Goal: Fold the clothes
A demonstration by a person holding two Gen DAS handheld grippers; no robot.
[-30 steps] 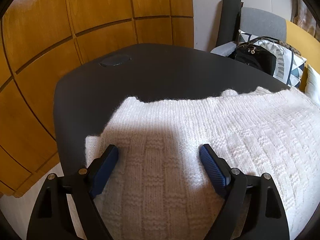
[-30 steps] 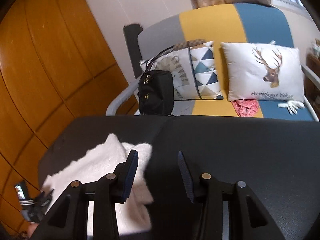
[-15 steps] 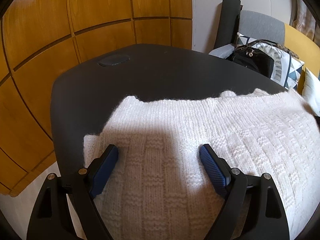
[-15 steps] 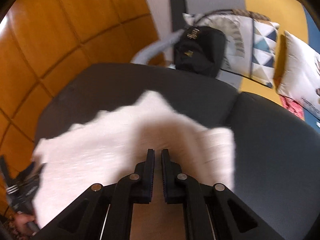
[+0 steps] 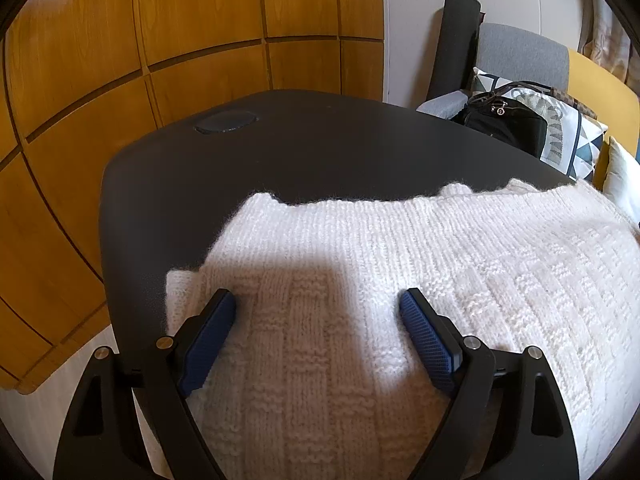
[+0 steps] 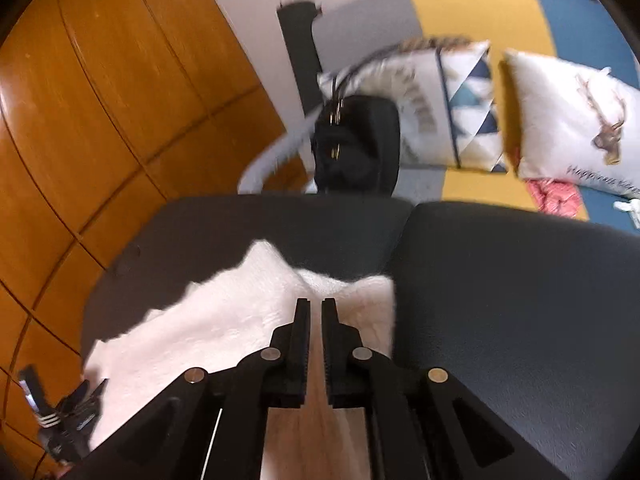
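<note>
A white knitted sweater [image 5: 400,280] lies folded on a black table [image 5: 320,148]. My left gripper [image 5: 318,312] is open, its blue-padded fingers resting on the sweater's near left part, straddling a band of knit. In the right wrist view the sweater [image 6: 224,320] lies on the table's left half. My right gripper [image 6: 315,312] is shut with nothing visible between its fingers, held over the sweater's right end. The other gripper [image 6: 68,412] shows at the lower left of that view.
Wooden wall panels [image 5: 160,40] stand behind and left of the table. A sofa [image 6: 480,20] beyond the table's far edge holds a black handbag [image 6: 356,144], patterned cushions [image 6: 572,120] and a red cloth [image 6: 554,196]. A round inset [image 5: 226,123] sits in the far left tabletop.
My right gripper closed from open, swung left over the sweater, then drew back to its right end. My left gripper stayed open on the sweater, barely moving.
</note>
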